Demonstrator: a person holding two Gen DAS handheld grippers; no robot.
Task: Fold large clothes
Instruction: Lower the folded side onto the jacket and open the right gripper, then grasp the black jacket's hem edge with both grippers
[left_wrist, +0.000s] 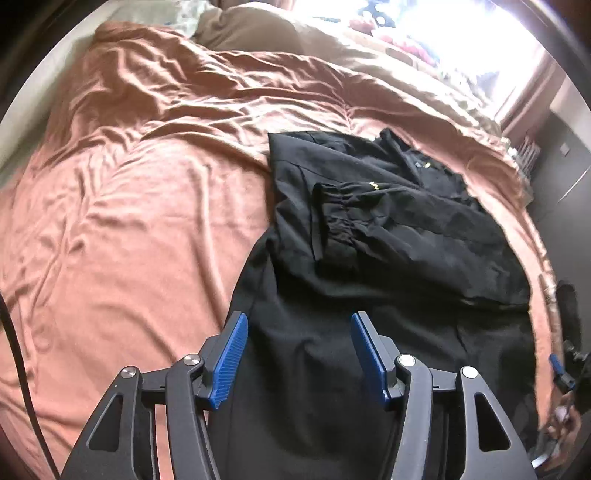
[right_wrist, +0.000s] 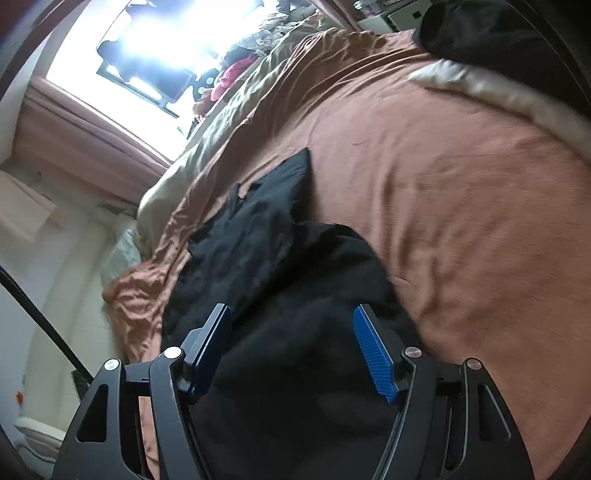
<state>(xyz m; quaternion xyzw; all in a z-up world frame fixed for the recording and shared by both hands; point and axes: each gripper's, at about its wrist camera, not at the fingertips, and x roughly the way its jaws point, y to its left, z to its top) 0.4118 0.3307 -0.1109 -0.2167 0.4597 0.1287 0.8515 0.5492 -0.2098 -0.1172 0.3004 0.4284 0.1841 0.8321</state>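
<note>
Black jacket (left_wrist: 388, 229) lies on the rust-coloured bedspread (left_wrist: 129, 221), towards the bed's right side in the left wrist view, one elastic-cuffed sleeve (left_wrist: 343, 206) folded across its middle. Left gripper (left_wrist: 299, 354) is above the near end of the jacket, blue pads (left_wrist: 229, 358) spread apart, nothing pinched between them. Right gripper (right_wrist: 291, 350) is over the dark cloth too, jaws wide, no fabric clamped. Far side of the bed: a beige duvet (right_wrist: 236, 110) bunched below a bright window (right_wrist: 155, 33), and a black cable (right_wrist: 40, 314) runs off to the left
</note>
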